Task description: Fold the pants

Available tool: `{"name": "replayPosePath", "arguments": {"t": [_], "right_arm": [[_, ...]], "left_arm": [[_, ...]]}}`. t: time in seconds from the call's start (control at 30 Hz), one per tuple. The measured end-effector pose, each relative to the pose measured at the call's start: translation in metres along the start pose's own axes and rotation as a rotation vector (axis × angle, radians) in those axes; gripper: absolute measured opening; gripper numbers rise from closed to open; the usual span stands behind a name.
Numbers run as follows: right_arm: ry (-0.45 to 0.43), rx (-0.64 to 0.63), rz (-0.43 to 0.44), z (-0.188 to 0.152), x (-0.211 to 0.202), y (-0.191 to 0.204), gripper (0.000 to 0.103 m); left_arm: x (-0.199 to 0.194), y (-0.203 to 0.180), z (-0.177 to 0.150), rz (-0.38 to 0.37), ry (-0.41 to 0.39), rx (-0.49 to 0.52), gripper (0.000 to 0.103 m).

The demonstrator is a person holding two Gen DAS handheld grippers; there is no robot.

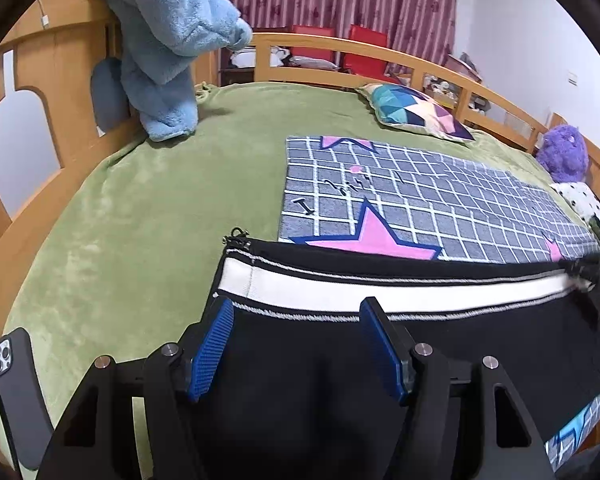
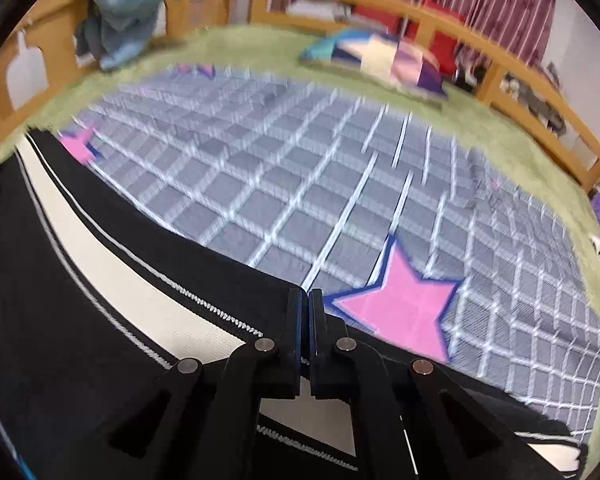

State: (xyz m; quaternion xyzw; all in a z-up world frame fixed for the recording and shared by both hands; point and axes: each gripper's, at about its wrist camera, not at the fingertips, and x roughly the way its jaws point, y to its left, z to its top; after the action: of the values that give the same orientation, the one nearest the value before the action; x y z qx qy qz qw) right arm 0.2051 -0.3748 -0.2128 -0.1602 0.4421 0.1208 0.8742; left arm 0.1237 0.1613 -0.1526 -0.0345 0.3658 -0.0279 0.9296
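A: Left wrist cam: my left gripper hangs open over the black pants at the grid mat's near edge.
B: Right one?
A: Right gripper is clamped on the pants' edge.

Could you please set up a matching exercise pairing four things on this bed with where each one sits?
Things:
1. blue fleece garment
2. phone
3. patterned cushion
4. black pants

Places:
A. lying flat across the near edge of the grid mat
B. on the green blanket by the far rail
C. draped over the wooden headboard
D. at the blanket's near left edge

Pairs: 1-C, 2-D, 3-B, 4-A
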Motion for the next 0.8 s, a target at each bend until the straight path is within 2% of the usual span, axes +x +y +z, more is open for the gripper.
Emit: {"name": "replayPosePath", "arguments": {"t": [0.07, 0.13, 0.23, 0.37, 0.43, 0.47, 0.5, 0.53, 0.57, 0.6, 0.67, 0.73, 0.8], "right_arm": [[0.037, 0.007, -0.008, -0.008, 0.022, 0.004, 0.003], [-0.002, 0.038, -0.012, -0.009, 0.017, 0.002, 0.006], [0.0, 0.107, -0.011, -0.008, 0.007, -0.006, 0.018], [-0.025, 0.116, -0.08, -0.012, -0.016, 0.002, 0.049], [-0.037, 0.121, -0.109, -0.02, -0.027, 0.009, 0.05], [-0.035, 0.123, -0.131, -0.024, -0.033, 0.012, 0.05], [-0.034, 0.129, -0.144, -0.027, -0.036, 0.015, 0.05], [-0.036, 0.143, -0.155, -0.03, -0.039, 0.014, 0.05], [-0.037, 0.163, -0.16, -0.034, -0.042, 0.013, 0.05], [-0.033, 0.181, -0.164, -0.033, -0.041, 0.01, 0.05], [-0.031, 0.224, -0.178, -0.037, -0.047, 0.008, 0.05], [-0.069, 0.26, -0.191, -0.04, -0.056, 0.005, 0.05], [-0.09, 0.278, -0.201, -0.037, -0.054, 0.003, 0.056]], "left_arm": [[0.001, 0.003, 0.005, -0.001, -0.008, -0.012, 0.064], [0.004, 0.006, 0.012, 0.015, -0.011, -0.011, 0.064], [0.017, 0.011, 0.022, 0.064, -0.002, -0.004, 0.064], [0.05, 0.02, 0.032, 0.101, 0.032, -0.011, 0.064], [0.067, 0.025, 0.035, 0.101, 0.073, -0.029, 0.063], [0.076, 0.026, 0.036, 0.087, 0.108, -0.038, 0.049], [0.084, 0.027, 0.036, 0.054, 0.13, -0.049, 0.023], [0.087, 0.028, 0.037, 0.07, 0.124, -0.051, 0.015], [0.087, 0.03, 0.039, 0.084, 0.108, -0.058, 0.014], [0.083, 0.035, 0.044, 0.058, 0.083, -0.081, 0.011], [0.068, 0.054, 0.054, -0.005, 0.007, -0.18, 0.011], [0.075, 0.057, 0.055, -0.013, 0.03, -0.192, 0.011], [0.094, 0.049, 0.048, 0.039, 0.078, -0.154, 0.011]]}}
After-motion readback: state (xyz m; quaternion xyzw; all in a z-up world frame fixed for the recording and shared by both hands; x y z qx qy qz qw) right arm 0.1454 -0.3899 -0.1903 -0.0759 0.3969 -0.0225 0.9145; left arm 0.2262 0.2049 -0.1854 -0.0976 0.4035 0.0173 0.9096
